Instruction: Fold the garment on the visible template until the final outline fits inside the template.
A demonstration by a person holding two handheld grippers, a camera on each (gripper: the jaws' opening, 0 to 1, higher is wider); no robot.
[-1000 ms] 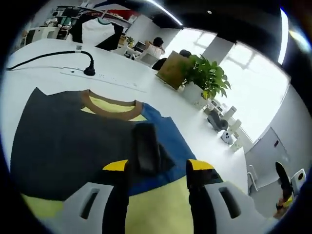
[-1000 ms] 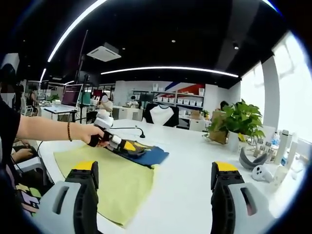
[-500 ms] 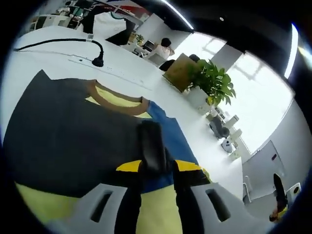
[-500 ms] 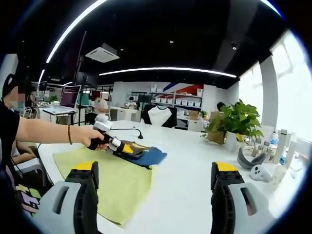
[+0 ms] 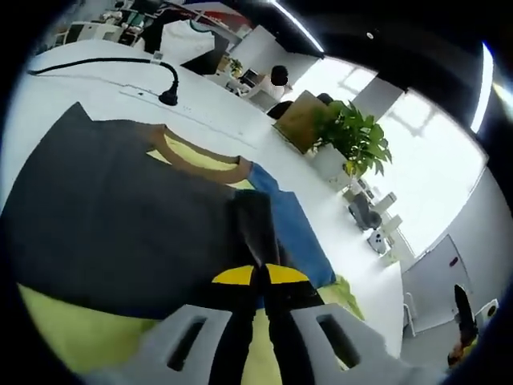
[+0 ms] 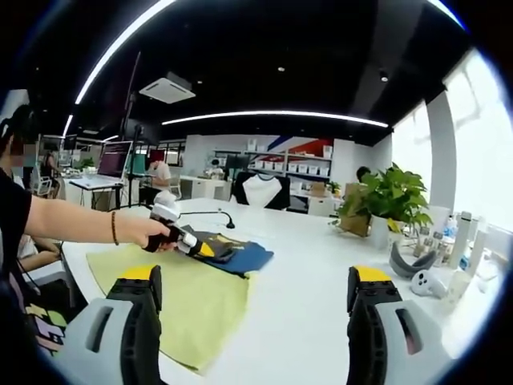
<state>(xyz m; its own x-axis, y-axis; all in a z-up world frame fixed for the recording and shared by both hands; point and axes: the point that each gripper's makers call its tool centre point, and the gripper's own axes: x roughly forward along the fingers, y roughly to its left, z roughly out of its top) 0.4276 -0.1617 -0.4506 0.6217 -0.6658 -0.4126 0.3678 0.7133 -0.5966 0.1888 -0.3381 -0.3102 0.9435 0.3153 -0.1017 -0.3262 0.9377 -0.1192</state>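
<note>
While the garment (image 5: 120, 224) lies flat on the yellow-green template (image 6: 180, 293), its brown collar (image 5: 200, 156) points toward twelve o'clock in the left gripper view, long axis running six to twelve. The left gripper (image 5: 258, 277) pinches a dark sleeve fold. The right gripper (image 6: 250, 297) hangs spread above the white table (image 6: 321, 281).
</note>
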